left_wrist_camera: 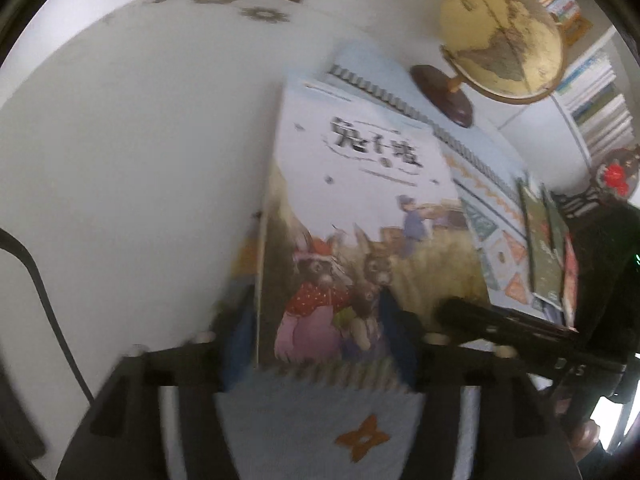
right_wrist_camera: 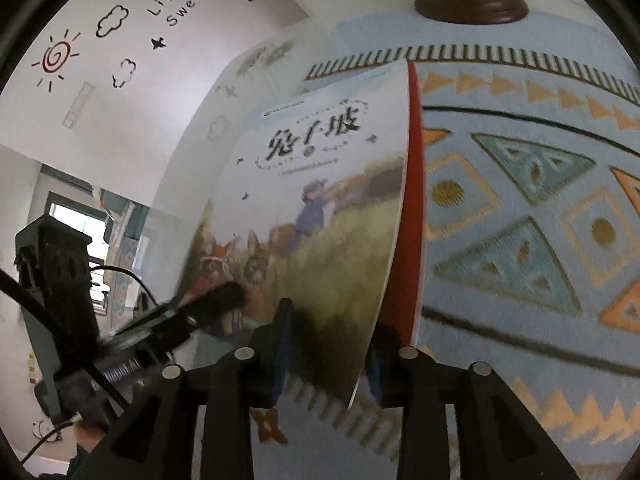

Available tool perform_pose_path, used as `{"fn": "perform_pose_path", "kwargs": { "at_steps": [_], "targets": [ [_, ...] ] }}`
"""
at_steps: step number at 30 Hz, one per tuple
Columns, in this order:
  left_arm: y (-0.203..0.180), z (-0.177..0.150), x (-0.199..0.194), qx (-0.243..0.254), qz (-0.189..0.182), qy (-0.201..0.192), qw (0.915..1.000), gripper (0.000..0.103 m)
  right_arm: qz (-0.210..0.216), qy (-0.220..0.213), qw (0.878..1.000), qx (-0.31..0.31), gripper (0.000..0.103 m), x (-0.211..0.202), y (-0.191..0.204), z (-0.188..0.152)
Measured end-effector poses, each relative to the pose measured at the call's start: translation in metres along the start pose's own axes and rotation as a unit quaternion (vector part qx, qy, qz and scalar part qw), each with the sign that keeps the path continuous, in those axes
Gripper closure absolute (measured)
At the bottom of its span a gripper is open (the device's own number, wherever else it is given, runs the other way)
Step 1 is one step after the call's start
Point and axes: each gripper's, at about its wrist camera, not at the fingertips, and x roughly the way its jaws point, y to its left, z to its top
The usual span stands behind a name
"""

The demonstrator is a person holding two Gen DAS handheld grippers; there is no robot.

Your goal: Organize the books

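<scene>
A picture book with rabbits on its cover [left_wrist_camera: 352,208] stands on edge over the patterned blue cloth [left_wrist_camera: 320,432]. My left gripper [left_wrist_camera: 316,340] has its two fingers on either side of the book's near edge, shut on it. In the right wrist view the same rabbit book [right_wrist_camera: 320,200] sits between my right gripper's [right_wrist_camera: 328,356] fingers together with a red-covered book [right_wrist_camera: 412,208] behind it. The right gripper is shut on this pair. The left gripper's finger [right_wrist_camera: 208,304] touches the cover from the left.
A globe [left_wrist_camera: 504,40] on a dark wooden base [right_wrist_camera: 472,4] stands at the far end of the cloth. Green and red books [left_wrist_camera: 548,248] stand on edge at the right. Bookshelves [left_wrist_camera: 592,96] fill the far right. A white wall [right_wrist_camera: 120,60] with drawings is at left.
</scene>
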Motion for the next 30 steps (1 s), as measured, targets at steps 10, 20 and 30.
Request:
{"fn": "perform_pose_path", "kwargs": {
  "at_steps": [10, 20, 30],
  "targets": [
    [-0.031, -0.053, -0.055, 0.002, 0.054, -0.018, 0.9984, 0.030, -0.120, -0.052, 0.991, -0.034, 0.069, -0.099, -0.023, -0.068],
    [-0.178, -0.115, -0.105, 0.139, 0.082, -0.056, 0.9853, 0.030, -0.262, -0.212, 0.938, -0.081, 0.047, -0.262, -0.018, -0.163],
    [-0.325, -0.175, -0.143, 0.293, 0.076, -0.101, 0.9478, 0.029, -0.327, -0.319, 0.889, -0.023, 0.012, -0.382, -0.044, -0.268]
  ]
}}
